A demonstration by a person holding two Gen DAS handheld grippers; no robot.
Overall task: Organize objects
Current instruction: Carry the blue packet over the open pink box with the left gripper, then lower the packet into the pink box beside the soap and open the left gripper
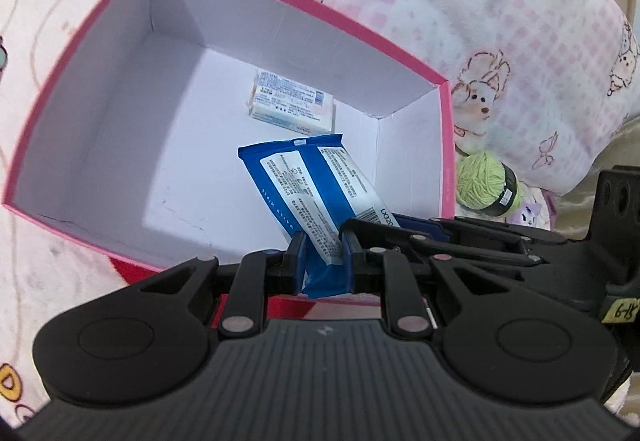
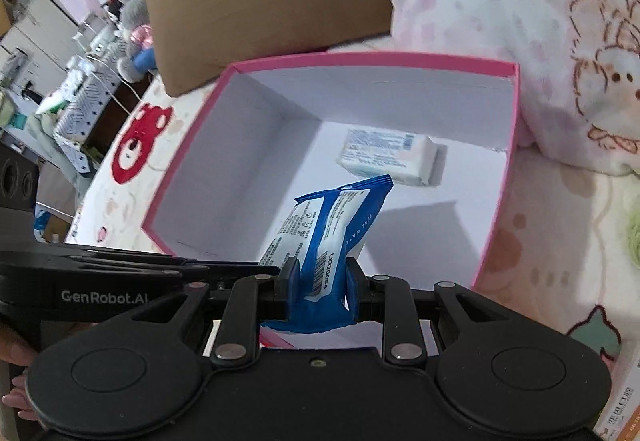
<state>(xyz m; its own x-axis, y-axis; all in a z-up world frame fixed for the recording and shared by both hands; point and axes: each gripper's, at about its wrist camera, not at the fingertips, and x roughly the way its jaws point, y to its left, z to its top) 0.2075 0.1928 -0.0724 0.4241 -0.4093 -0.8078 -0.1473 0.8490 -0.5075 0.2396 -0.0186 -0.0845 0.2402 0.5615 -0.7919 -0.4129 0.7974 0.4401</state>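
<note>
Left wrist view: both the left gripper [image 1: 323,249] and right gripper [image 2: 322,283] are clamping one blue wet-wipes pack [image 1: 310,185] over the pink box's [image 1: 447,145] near edge.

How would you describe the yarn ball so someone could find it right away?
Find the pink box on the bed. Just outside its wall, beside the pink blanket, lies the yarn ball. It is the only light green thing there, with a dark band around it.
</note>
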